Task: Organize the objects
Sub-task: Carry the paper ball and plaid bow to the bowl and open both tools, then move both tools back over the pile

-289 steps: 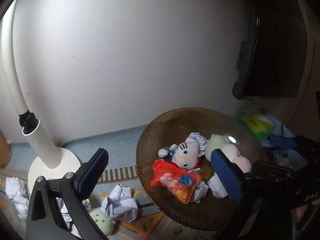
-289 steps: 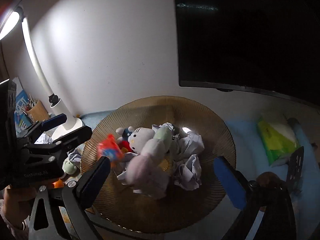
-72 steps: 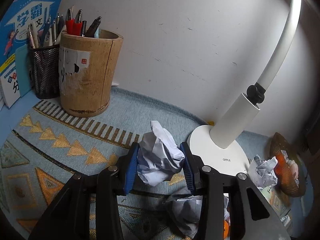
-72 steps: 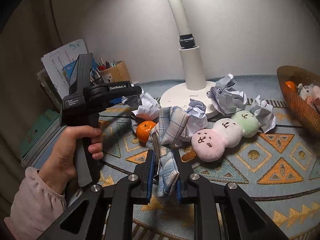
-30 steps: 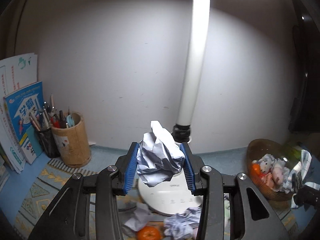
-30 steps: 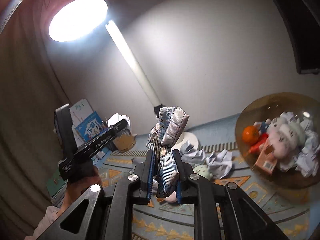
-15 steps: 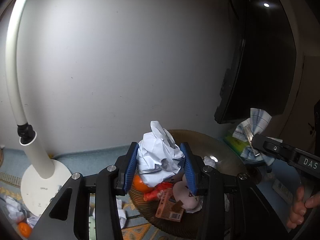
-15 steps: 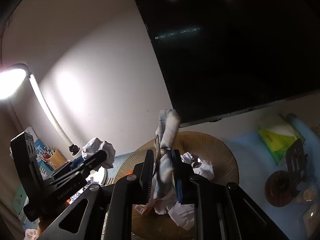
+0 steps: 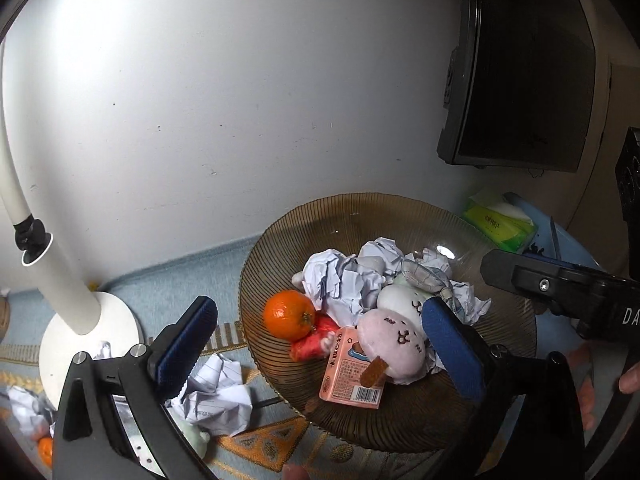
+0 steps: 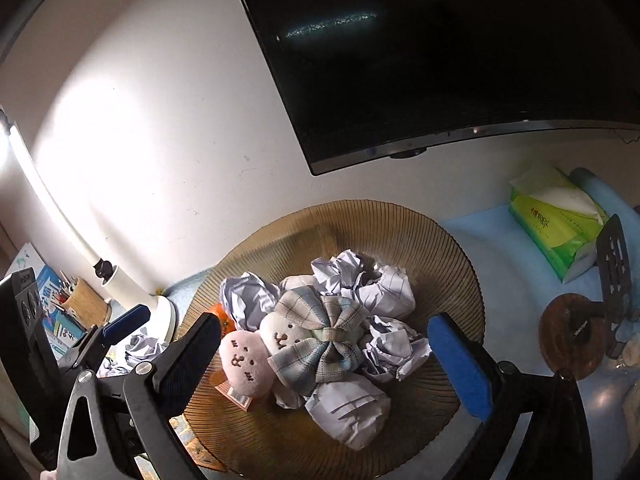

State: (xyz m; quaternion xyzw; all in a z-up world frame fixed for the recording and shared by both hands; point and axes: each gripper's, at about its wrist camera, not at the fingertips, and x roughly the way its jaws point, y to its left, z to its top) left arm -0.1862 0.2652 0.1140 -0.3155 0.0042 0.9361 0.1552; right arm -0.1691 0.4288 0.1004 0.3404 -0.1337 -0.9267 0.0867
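Note:
A brown ribbed glass bowl [image 9: 400, 216] [image 10: 448, 248] holds crumpled paper balls [image 9: 340, 280] [image 10: 248, 300], an orange [image 9: 289, 314], a pink and white plush skewer [image 9: 394, 346] [image 10: 244, 356], a pink carton [image 9: 350, 374] and a plaid cloth bow [image 10: 320, 344]. My left gripper [image 9: 320, 348] is open and empty above the bowl's left rim. My right gripper [image 10: 324, 360] is open and empty just above the bow. A paper ball [image 9: 214, 394] lies on the mat outside the bowl.
A white desk lamp [image 9: 76, 316] [image 10: 132, 292] stands left of the bowl. A dark monitor [image 10: 440, 40] hangs behind. A green tissue pack [image 10: 556, 224] [image 9: 500, 226] lies to the right. A pen holder [image 10: 86, 300] and books sit far left. More paper and an orange [image 9: 46, 448] lie on the mat.
Both grippers have opened. The paper ball from the left gripper and the plaid bow from the right gripper now lie in the bowl.

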